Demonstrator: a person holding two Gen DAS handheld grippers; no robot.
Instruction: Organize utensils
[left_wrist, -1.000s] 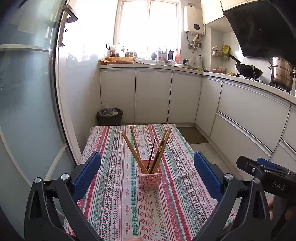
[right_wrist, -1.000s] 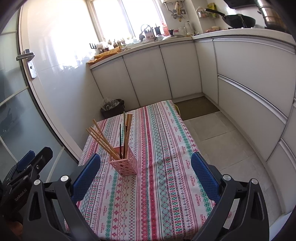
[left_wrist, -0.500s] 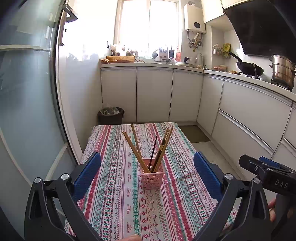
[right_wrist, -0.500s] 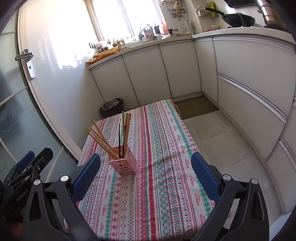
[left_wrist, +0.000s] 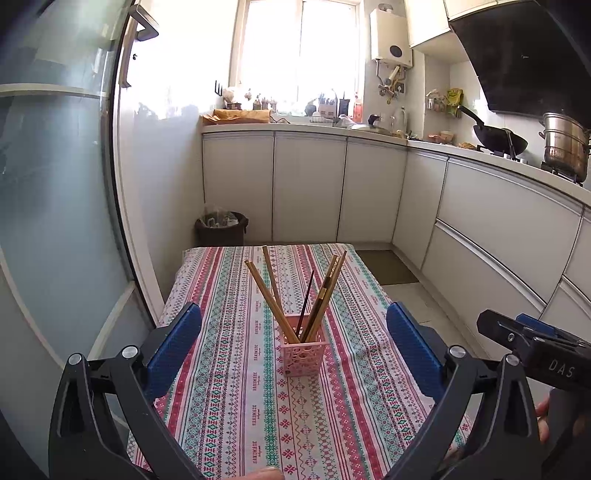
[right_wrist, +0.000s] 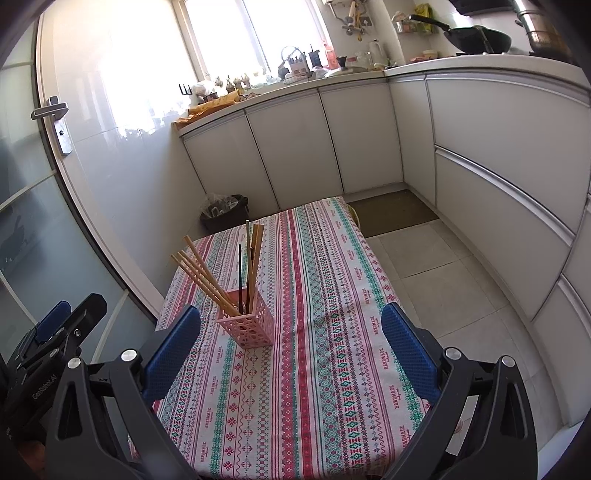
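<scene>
Pink plastic, full of small holes, makes the holder (left_wrist: 303, 349) that stands upright in the middle of the striped tablecloth (left_wrist: 229, 387). In the left wrist view the chopsticks (left_wrist: 275, 295) lean out of it like a fan, and the left gripper (left_wrist: 293, 354) hangs near it with jaws wide and empty. At the right edge the right gripper (left_wrist: 532, 349) shows only its body.

In the right wrist view the right gripper (right_wrist: 291, 347) is also wide apart and holds nothing; the holder is to its left. No loose utensil lies on the cloth, so I judge the work is nearly finished. If anything is left, tidy the fan gently without tipping the light holder.
</scene>
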